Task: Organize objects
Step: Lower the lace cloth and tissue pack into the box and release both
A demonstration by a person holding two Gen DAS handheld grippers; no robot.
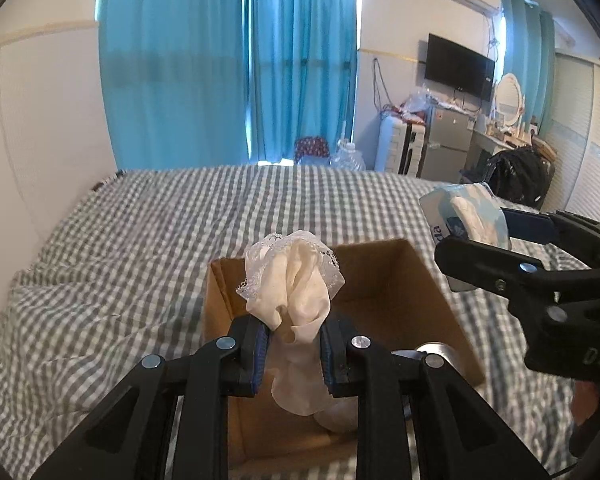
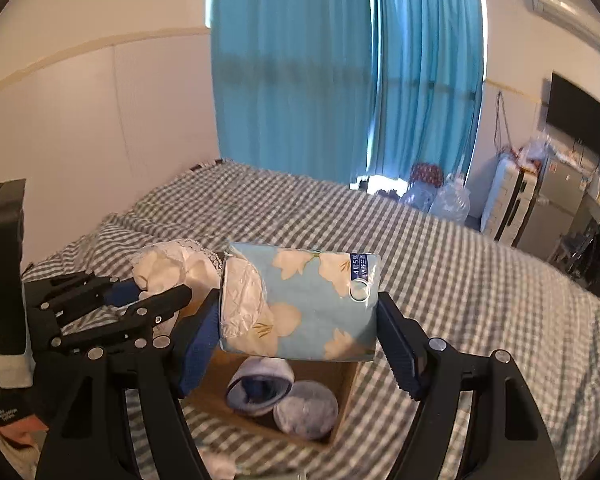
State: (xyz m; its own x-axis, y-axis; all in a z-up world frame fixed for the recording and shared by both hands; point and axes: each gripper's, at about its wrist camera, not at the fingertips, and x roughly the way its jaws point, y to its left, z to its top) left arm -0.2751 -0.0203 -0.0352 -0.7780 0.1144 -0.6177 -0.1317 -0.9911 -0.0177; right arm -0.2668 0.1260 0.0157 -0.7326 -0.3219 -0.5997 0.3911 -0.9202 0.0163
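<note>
My left gripper [image 1: 294, 338] is shut on a cream lace-edged cloth [image 1: 296, 280] and holds it above an open cardboard box [image 1: 384, 276] on the bed. My right gripper [image 2: 296, 336] is shut on a light blue flowered tissue pack [image 2: 304, 304], held over the same box [image 2: 346, 376]. The pack also shows at the right of the left wrist view [image 1: 466, 216], with the right gripper [image 1: 512, 248] behind it. In the right wrist view the left gripper [image 2: 148, 292] holds the cloth [image 2: 172, 266] just left of the pack. Blue-grey rolled socks [image 2: 284, 396] lie in the box.
The box stands on a grey-and-white checked bedspread [image 1: 140, 232]. Blue curtains [image 1: 228, 60] hang behind the bed. A suitcase [image 1: 400, 148], a small fridge [image 1: 448, 140], a wall television [image 1: 458, 66] and a black bag [image 1: 520, 176] stand at the far right.
</note>
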